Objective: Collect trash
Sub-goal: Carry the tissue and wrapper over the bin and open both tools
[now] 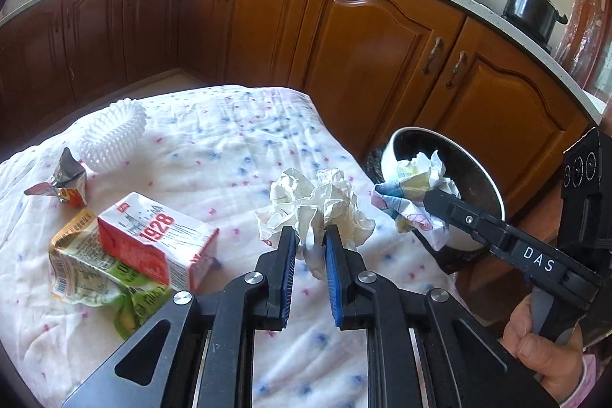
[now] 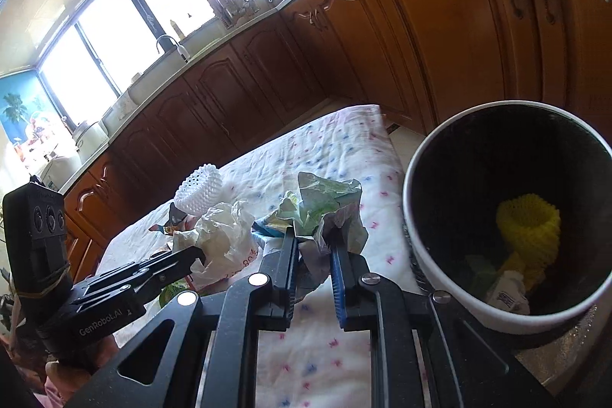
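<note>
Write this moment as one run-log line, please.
left claw: shut on white crumpled paper | right claw: shut on crumpled wrapper | bin: beside table

Both grippers point(image 1: 310, 236) point(image 2: 314, 243) angled down — fingers point(image 1: 287, 251) clamped.

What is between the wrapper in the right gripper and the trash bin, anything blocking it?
Nothing visible blocks it. The right gripper holds the crumpled wrapper just left of the trash bin, whose mouth is open. The left gripper, shut on a white paper wad, sits on the far side, away from the bin.
</note>
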Tool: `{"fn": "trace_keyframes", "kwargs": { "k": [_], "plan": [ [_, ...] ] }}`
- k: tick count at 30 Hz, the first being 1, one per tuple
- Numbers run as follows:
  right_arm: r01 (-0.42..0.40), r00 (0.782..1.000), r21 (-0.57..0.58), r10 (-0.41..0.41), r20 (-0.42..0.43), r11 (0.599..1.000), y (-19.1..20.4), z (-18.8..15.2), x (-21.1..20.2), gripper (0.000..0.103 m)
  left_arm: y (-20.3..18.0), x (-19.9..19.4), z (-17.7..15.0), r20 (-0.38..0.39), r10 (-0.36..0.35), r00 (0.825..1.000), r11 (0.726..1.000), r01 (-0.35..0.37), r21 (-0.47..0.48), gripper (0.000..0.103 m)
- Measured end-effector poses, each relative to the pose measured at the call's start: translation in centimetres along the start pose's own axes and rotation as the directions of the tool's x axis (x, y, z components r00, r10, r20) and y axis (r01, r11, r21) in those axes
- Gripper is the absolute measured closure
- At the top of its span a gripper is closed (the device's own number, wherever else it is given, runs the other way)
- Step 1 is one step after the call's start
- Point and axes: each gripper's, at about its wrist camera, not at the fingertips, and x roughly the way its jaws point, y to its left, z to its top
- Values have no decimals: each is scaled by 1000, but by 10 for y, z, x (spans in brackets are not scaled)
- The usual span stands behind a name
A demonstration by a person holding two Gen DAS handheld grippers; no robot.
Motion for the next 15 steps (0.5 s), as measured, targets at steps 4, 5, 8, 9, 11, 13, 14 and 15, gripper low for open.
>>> {"fn": "trace_keyframes", "kwargs": {
  "k": [4,5,8,9,11,13,14,15],
  "plan": [
    [23,999,2,-23,24,1000,-7,-5,-22,87,-16,0,-2,-9,-23,1000,1000,23,19,89],
    [29,999,3,-29,29,1000,-9,-6,-27,87,-20,0,-2,-10,-28,1000,999,29,25,89],
    [57,997,2,-57,43,998,-15,-7,-38,87,-33,-1,-2,-9,-42,999,998,42,45,89],
    [64,997,3,-64,47,998,-17,-8,-41,87,-37,-1,-2,-9,-46,999,998,46,51,89],
    [77,996,12,-77,54,997,-23,-8,-47,87,-44,-1,-2,-11,-52,999,997,53,61,89],
    [92,994,19,-93,60,996,-29,-9,-53,87,-51,0,-2,-13,-58,998,996,59,72,89],
    [99,993,22,-100,63,995,-32,-9,-56,87,-54,0,-1,-14,-59,998,995,60,78,89],
    [105,992,26,-107,67,994,-35,-10,-59,87,-57,1,-1,-15,-60,998,995,61,85,89]
  ]
}}
